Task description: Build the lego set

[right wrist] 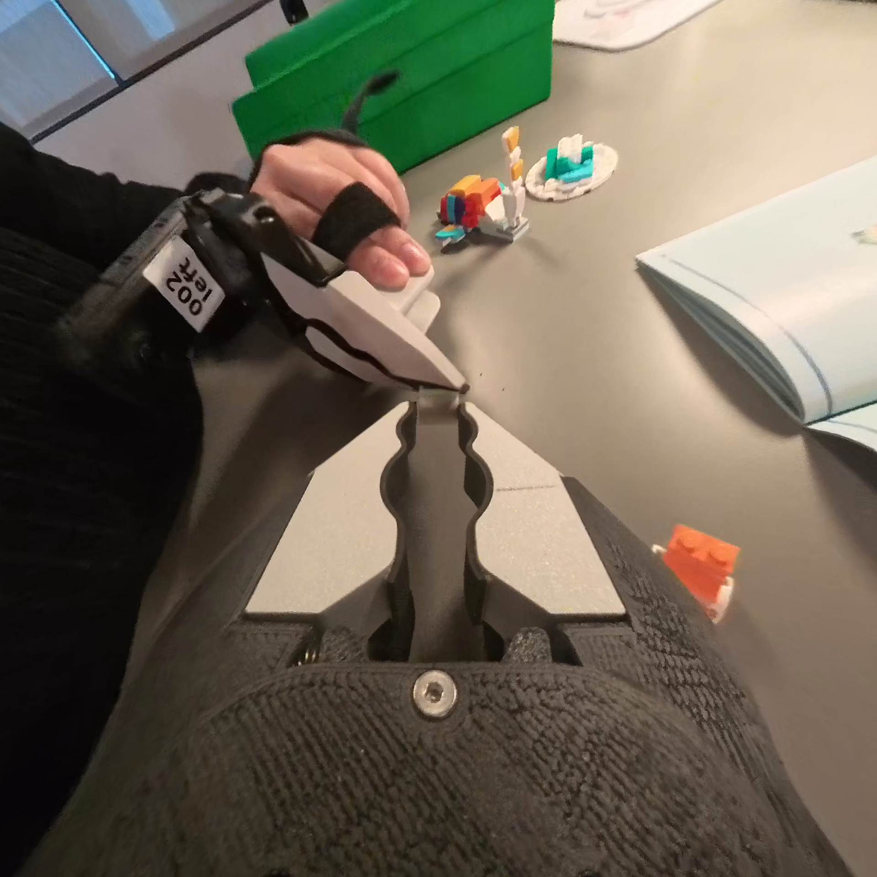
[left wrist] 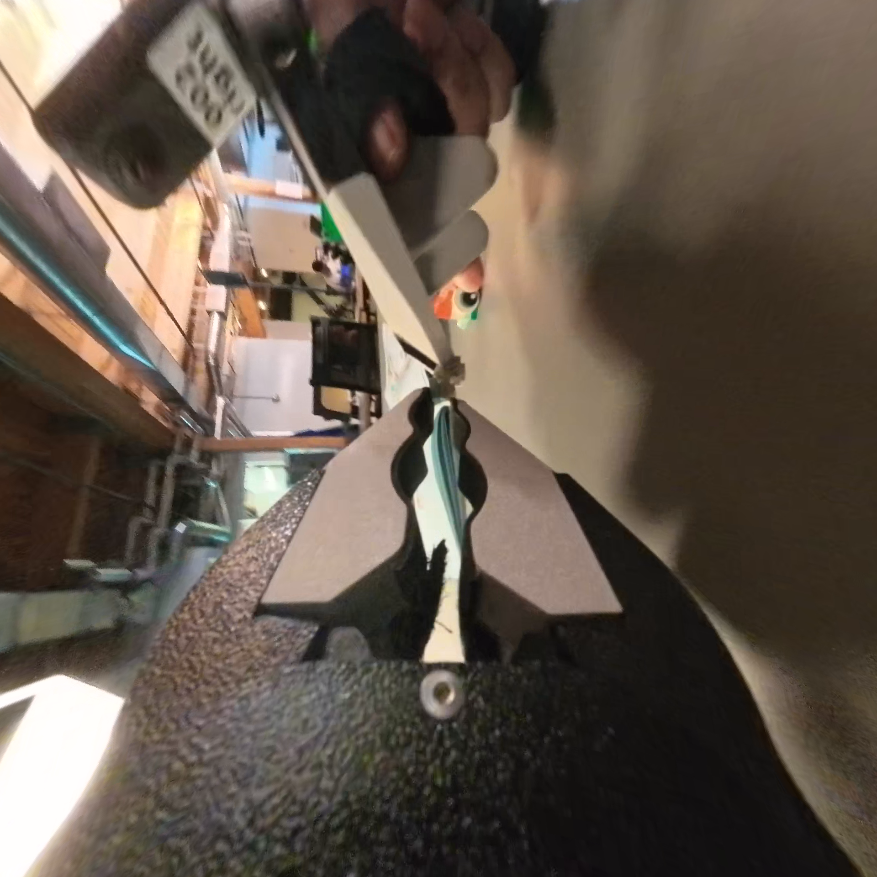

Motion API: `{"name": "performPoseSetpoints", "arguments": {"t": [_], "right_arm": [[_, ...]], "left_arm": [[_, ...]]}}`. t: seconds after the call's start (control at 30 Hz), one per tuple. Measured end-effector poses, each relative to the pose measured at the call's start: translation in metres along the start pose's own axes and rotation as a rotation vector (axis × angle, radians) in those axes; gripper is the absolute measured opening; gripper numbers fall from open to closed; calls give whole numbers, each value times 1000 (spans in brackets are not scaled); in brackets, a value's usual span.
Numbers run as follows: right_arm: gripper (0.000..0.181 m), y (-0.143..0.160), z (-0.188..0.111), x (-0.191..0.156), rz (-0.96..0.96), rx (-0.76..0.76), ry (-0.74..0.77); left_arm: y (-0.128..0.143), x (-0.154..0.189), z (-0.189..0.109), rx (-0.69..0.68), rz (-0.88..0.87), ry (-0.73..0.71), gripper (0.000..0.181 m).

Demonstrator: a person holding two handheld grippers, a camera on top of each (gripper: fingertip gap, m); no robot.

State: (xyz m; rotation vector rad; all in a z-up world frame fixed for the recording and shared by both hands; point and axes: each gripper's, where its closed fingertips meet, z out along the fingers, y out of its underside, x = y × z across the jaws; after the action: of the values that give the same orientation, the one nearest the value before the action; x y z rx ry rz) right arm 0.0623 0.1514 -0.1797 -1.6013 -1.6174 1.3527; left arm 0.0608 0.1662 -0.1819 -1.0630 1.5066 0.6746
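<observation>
1. While the two tools meet tip to tip just above the table [right wrist: 593,360], the right gripper [right wrist: 436,409] is squeezed down to a narrow gap and pinches a small grey piece [right wrist: 437,399] at its very tips.
2. Left gripper [right wrist: 451,385] looks closed, its tips touching that same grey piece. Can't tell if it's really gripping it or just pressing on it. A hand [right wrist: 332,209] holds this one.
3. Green box [right wrist: 403,71] sits at the back; can't see what's inside.
4. Round white plate [right wrist: 605,173] near the box has teal and white bricks stacked on it.
5. Colourful half-built model [right wrist: 474,204] stands just beside the plate.
6. Loose orange brick [right wrist: 702,564] lies beside the right gripper, and an open booklet [right wrist: 769,294] lies farther right.
</observation>
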Motion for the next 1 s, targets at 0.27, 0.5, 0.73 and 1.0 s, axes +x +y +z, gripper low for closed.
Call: {"name": "performPoseSetpoints", "arguments": {"t": [0.27, 0.5, 0.73, 1.0], "right_arm": [[26, -9, -5, 18, -591, 5, 332], [16, -18, -1, 15, -766, 30, 420], [7, -10, 3, 11, -735, 5, 363], [6, 0, 6, 13, -713, -53, 337]], "left_arm": [[14, -8, 4, 11, -615, 153, 4], [13, -1, 6, 10, -705, 212, 4], [12, 5, 4, 20, -649, 246, 5], [8, 19, 3, 5, -598, 311, 21]]}}
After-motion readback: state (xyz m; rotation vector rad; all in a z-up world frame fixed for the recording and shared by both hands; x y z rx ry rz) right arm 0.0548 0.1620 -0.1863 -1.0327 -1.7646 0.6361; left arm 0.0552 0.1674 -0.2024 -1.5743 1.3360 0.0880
